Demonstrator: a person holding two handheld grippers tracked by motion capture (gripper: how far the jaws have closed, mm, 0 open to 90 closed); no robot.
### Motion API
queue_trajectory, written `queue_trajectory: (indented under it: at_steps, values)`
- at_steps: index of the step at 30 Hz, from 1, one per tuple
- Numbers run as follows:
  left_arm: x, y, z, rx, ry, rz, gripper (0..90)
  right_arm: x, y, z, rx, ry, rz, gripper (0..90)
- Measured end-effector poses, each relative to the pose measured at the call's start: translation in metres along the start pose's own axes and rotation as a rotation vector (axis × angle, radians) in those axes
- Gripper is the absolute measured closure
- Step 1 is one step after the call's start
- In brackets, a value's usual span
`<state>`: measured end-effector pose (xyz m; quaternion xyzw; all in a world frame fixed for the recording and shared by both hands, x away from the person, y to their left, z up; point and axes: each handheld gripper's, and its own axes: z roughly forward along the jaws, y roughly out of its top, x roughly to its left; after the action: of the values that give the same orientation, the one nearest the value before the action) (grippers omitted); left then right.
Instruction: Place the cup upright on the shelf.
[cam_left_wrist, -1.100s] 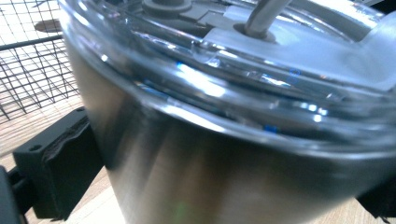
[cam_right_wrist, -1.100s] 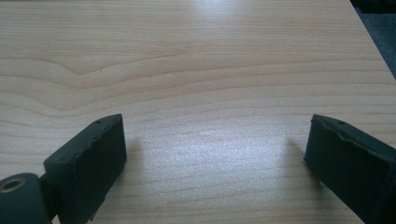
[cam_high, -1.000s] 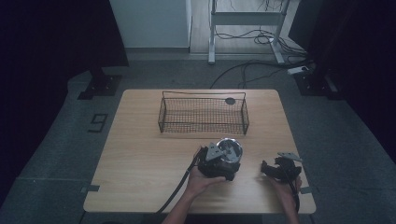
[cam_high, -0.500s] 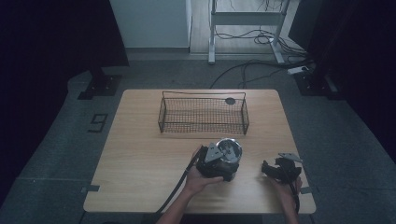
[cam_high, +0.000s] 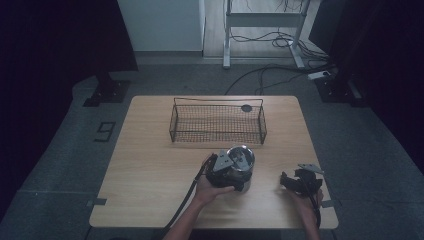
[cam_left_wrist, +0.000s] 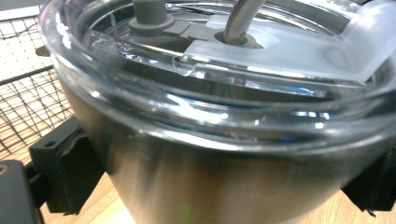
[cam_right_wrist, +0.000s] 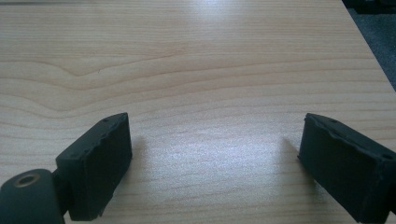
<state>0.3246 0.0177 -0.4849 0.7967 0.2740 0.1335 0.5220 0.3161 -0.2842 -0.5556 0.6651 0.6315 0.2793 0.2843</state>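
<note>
Steel tumbler (cam_left_wrist: 224, 177) with a clear plastic lid (cam_left_wrist: 280, 60) stands on the desk (cam_right_wrist: 196, 70), between the left gripper (cam_high: 227, 172) jaws, which have just been closing onto its smooth, rigid, likely slippery wall; grip below the lid. Right gripper (cam_high: 300, 182) jaws gape wide, empty.

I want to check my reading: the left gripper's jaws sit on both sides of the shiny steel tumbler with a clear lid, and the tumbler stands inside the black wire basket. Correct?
Not quite. The steel tumbler with a clear lid stands on the wooden table, in front of the black wire basket, not inside it; the high view shows this. The left gripper has its jaws on both sides.
</note>
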Motion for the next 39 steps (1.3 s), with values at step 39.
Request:
queue_trajectory:
  at_steps: [39]
  values:
    - [0.036, 0.036, -0.072, -0.129, 0.081, -0.051, 4.1, 0.0, 0.001, 0.001, -0.001, -0.006, 0.003, 9.3]
